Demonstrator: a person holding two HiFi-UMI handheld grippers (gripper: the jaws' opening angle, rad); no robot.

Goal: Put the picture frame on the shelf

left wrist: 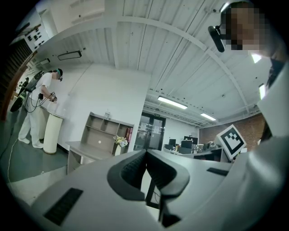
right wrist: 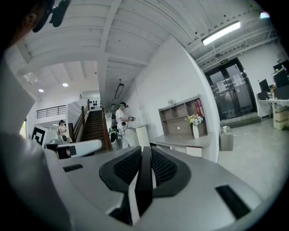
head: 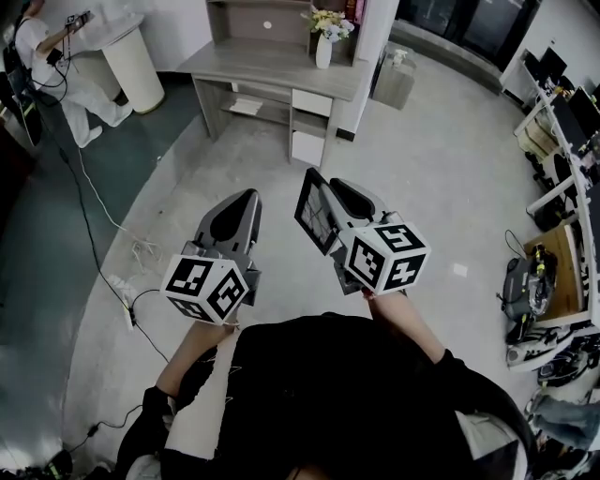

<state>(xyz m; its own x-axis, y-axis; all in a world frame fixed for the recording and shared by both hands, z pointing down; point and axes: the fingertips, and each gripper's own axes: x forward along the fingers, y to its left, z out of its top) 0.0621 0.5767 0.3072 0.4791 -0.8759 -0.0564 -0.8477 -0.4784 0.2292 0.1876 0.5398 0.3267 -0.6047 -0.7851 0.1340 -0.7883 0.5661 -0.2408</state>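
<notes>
Mid-carry, the right gripper pinches the picture frame upright between its pads, the empty left gripper pressed together beside it, with the shelf far ahead, apparently next to be approached.

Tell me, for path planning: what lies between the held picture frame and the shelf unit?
Only bare grey floor, per the head view, separates the picture frame from the shelf unit.

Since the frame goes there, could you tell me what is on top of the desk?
A shelf stands on the desk, with a vase of flowers before its right end. The flowers hide part of the shelf behind them.
</notes>
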